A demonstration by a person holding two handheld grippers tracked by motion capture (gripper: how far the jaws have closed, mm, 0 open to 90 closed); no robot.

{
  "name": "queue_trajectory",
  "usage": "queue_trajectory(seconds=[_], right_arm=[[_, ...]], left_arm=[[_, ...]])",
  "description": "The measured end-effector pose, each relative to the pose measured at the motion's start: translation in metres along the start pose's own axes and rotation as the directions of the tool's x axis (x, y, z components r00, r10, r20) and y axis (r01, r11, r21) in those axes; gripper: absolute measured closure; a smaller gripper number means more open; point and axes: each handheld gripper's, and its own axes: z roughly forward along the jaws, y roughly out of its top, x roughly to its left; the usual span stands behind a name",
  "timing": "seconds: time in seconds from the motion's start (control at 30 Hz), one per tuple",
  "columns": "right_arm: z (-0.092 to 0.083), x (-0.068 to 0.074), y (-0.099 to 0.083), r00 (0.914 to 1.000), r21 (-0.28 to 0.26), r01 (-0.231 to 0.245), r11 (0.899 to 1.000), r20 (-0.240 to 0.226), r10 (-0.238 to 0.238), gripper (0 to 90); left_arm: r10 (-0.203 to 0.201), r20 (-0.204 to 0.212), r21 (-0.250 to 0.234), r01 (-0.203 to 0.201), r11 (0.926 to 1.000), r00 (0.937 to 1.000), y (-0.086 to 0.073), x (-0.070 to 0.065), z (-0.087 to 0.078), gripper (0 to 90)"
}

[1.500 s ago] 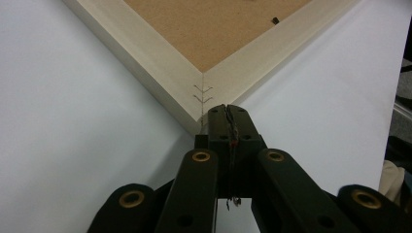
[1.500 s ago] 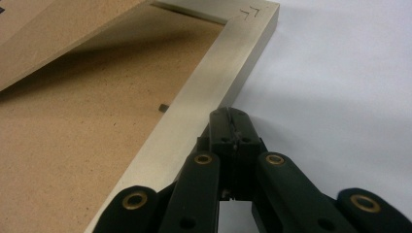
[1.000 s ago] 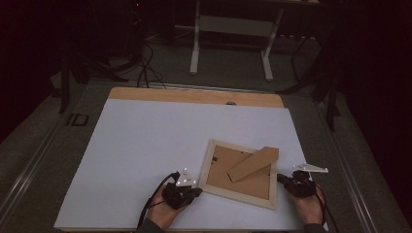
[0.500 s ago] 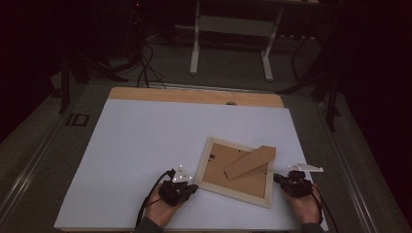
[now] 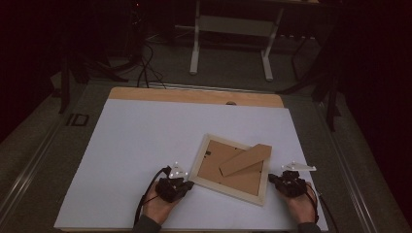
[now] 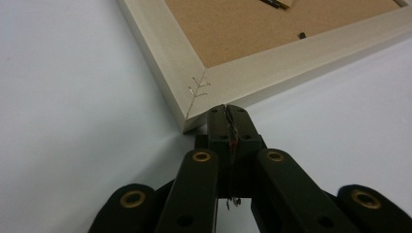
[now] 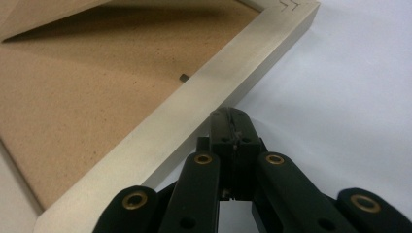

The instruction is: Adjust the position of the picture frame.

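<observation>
Lay face down on the white counter [image 5: 145,145], toward its near right part: a pale wooden picture frame [image 5: 203,160], turned askew so that no edge ran square with the counter's sides. Showed its brown fibreboard backing [image 5: 221,154], with a cardboard easel stand [image 5: 245,159] angled across it toward the frame's far right corner.

Sat at the frame's near left corner: the left gripper [image 5: 187,184], held in the left hand [image 5: 160,206], jaws pressed fully together with nothing between them. Seen along the left gripper [image 6: 228,114] itself, tips right up against the mitred corner of the frame [image 6: 214,80], just beside the small metal staples across the joint; touching or a hair apart, could not tell.

Sat at the frame's right side, near its near right corner: the right gripper [image 5: 272,178], held in the right hand [image 5: 299,206], jaws likewise closed tight on nothing. Seen along the right gripper [image 7: 228,116], tips met the outer edge of the frame's rail [image 7: 194,114], the backing [image 7: 73,97] spread out beyond it.

Trailed back toward the person from each gripper: a dark cable.
</observation>
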Motion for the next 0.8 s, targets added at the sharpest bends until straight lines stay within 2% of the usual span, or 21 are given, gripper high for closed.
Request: queue_trajectory(seconds=[0.1, 0.13, 0.3, 0.43, 0.6, 0.8], right_arm=[[0.001, 0.003, 0.001, 1.0, 0.002, 0.005, 1.0, -0.003, -0.005, 90.0], [0.002, 0.005, 0.001, 0.9999, 0.003, 0.013, 1.0, -0.007, -0.013, 90.0], [0.004, 0.012, 0.003, 0.9994, 0.004, 0.029, 1.0, -0.017, -0.029, 90.0], [0.006, 0.018, 0.004, 0.9986, 0.006, 0.046, 0.999, -0.026, -0.046, 90.0], [0.009, 0.027, 0.006, 0.9959, 0.01, 0.074, 0.997, -0.052, -0.073, 90.0], [0.013, 0.026, 0.01, 0.994, 0.008, 0.083, 0.997, -0.072, -0.082, 90.0]], left_arm=[[-0.004, -0.005, 0.0, 0.004, 1.0, 1.0, 0.0, 0.001, 0.0, 90.0], [-0.014, -0.022, 0.011, 0.014, 0.9998, 0.9997, 0.0, 0.004, 0.002, 90.0], [-0.015, -0.023, 0.013, 0.016, 0.9998, 0.9996, 0.002, 0.007, 0.003, 90.0], [-0.025, -0.042, 0.012, 0.025, 0.9996, 0.9988, 0.004, 0.01, 0.003, 90.0], [-0.042, -0.068, -0.013, 0.041, 0.9991, 0.9968, 0.004, 0.019, 0.004, 90.0], [-0.056, -0.075, -0.02, 0.054, 0.9983, 0.9956, 0.005, 0.024, 0.004, 90.0]])
